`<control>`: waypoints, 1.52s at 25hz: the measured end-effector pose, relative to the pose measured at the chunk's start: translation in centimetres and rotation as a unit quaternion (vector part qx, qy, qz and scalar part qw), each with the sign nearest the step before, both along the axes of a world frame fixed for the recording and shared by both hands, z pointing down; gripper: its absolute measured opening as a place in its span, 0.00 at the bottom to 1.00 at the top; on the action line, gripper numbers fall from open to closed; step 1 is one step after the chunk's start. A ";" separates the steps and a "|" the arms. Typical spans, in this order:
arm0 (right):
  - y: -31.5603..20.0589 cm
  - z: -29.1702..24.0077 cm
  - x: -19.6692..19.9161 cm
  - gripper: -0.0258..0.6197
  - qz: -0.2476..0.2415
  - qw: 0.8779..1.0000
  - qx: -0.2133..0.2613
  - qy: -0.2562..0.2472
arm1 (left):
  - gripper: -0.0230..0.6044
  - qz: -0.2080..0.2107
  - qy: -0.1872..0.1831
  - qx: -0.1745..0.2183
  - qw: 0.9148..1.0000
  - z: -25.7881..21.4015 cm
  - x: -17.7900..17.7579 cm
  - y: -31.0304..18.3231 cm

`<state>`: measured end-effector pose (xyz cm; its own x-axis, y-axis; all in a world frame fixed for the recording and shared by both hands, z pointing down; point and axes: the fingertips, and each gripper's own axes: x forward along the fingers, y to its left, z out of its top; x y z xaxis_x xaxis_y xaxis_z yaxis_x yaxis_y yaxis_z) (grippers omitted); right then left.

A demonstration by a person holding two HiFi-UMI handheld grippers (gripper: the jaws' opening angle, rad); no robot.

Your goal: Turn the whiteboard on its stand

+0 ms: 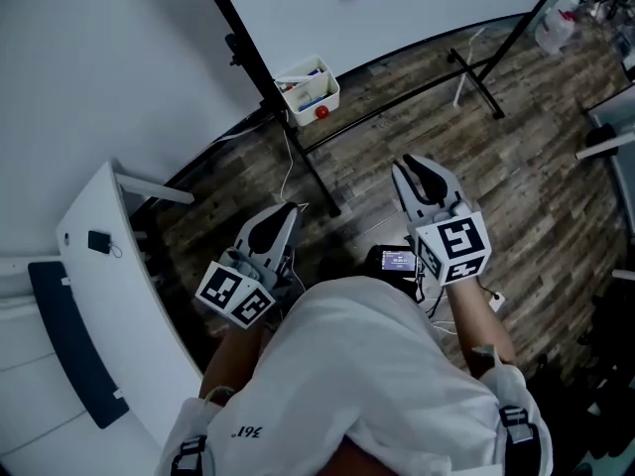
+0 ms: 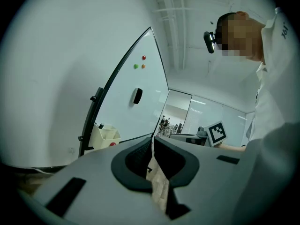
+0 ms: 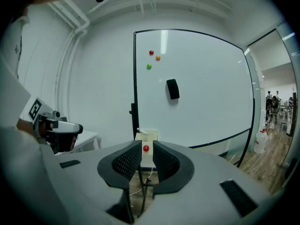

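The whiteboard (image 1: 427,8) is seen at 12 o'clock in the head view, upright on its black stand (image 1: 397,97), whose legs are spread over the wood floor (image 1: 536,196). In the right gripper view the board is faced almost square on. In the left gripper view it is seen edge-on, from about 10 o'clock to 12 o'clock. An eraser (image 3: 172,89) is stuck near the board's middle, and three magnets (image 3: 151,53), red, orange and green, are grouped at 11 o'clock from it. A cream box (image 1: 308,87) with a red ball on its front is fixed at the foot of the board's left upright.

Both grippers are held well apart from the board, and nothing is touched by either. The left gripper (image 1: 288,211) is carried at 7 o'clock in the head view. Its jaws are brought fully together and nothing is caught between them. The right gripper (image 1: 417,167) is carried at 3 o'clock. Its jaws are parted by a narrow gap and nothing is held. Only the distant box is seen through that gap.

A white table (image 1: 109,296) is placed at 8 o'clock in the head view, and a bottle (image 1: 556,30) is stood on the floor at 2 o'clock.
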<state>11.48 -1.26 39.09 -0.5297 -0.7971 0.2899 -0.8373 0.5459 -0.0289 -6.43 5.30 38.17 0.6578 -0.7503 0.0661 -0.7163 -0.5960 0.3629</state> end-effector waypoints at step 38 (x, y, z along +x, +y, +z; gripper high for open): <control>4.1 -4.5 0.3 0.08 0.027 0.999 0.034 -0.013 | 0.07 0.045 0.021 -0.022 0.999 0.1 1.4 1.9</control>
